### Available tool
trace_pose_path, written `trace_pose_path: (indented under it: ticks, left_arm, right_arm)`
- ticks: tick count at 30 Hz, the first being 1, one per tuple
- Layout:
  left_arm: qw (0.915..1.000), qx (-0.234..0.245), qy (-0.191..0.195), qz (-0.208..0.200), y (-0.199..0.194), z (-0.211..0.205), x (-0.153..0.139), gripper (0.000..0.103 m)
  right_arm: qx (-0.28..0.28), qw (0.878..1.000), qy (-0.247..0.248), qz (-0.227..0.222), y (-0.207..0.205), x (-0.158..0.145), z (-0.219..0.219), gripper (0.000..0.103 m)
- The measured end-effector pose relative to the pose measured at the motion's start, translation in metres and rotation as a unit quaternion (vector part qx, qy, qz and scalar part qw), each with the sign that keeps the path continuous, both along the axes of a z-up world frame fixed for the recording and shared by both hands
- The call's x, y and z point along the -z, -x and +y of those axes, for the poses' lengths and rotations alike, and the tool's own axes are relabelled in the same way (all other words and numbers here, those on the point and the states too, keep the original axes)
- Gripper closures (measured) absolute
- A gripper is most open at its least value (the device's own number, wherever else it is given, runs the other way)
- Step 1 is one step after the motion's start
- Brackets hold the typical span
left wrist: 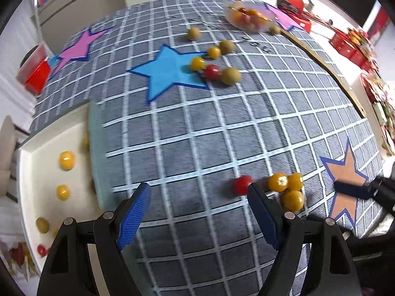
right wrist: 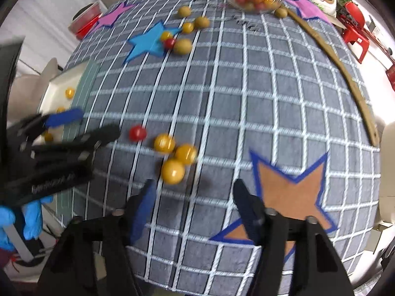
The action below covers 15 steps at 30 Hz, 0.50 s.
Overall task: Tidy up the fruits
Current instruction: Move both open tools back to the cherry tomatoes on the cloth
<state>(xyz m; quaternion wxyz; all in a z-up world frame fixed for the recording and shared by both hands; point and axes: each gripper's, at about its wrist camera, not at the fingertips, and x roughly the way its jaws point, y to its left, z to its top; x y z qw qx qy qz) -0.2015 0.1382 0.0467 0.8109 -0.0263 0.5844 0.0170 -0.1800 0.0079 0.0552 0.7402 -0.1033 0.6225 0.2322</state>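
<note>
At the far left, a white tray (left wrist: 27,172) sits at the edge of the grey checked tablecloth (left wrist: 197,135) and already holds a few yellow cherry tomatoes (left wrist: 67,159), plus a greenish fruit and a red one near its lower corner. The left gripper (left wrist: 198,212) hangs just right of that tray, jaws spread wide with only cloth between them. Beside its right finger lie a red cherry tomato (left wrist: 242,184) and, touching one another, three yellow tomatoes (left wrist: 287,187). The right gripper (right wrist: 195,204) hovers just below that same cluster (right wrist: 176,156), jaws apart and gripping nothing. Further back, more yellow, red and green fruits (left wrist: 217,61) are scattered by a blue star (left wrist: 167,71), and a clear bowl (left wrist: 249,16) of mixed fruit stands at the far edge. The job looks partway through: sorting loose fruit into the tray. I'd judge the next move calls for lowering one gripper over a single tomato of the near cluster and closing gently, without knocking its neighbours rolling. Printing on the left gripper's body, seen from the right wrist, is too blurred to read.
</note>
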Motion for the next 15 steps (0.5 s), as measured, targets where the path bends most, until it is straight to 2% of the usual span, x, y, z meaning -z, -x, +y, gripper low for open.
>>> trace_pose_path:
  ticks: [5,15]
  left_arm:
    - [0.9998,0.018,0.006,0.002,-0.009,-0.011,0.008,0.022]
    - [0.9995,0.028,-0.005,0.016,-0.019,-0.018,0.021,0.023]
  right_arm:
    - [0.007,1.0,-0.01,0.002,0.008,0.014,0.002,0.045]
    - [0.014,0.999,-0.029,-0.016,0.005,0.022,0.017,0.048]
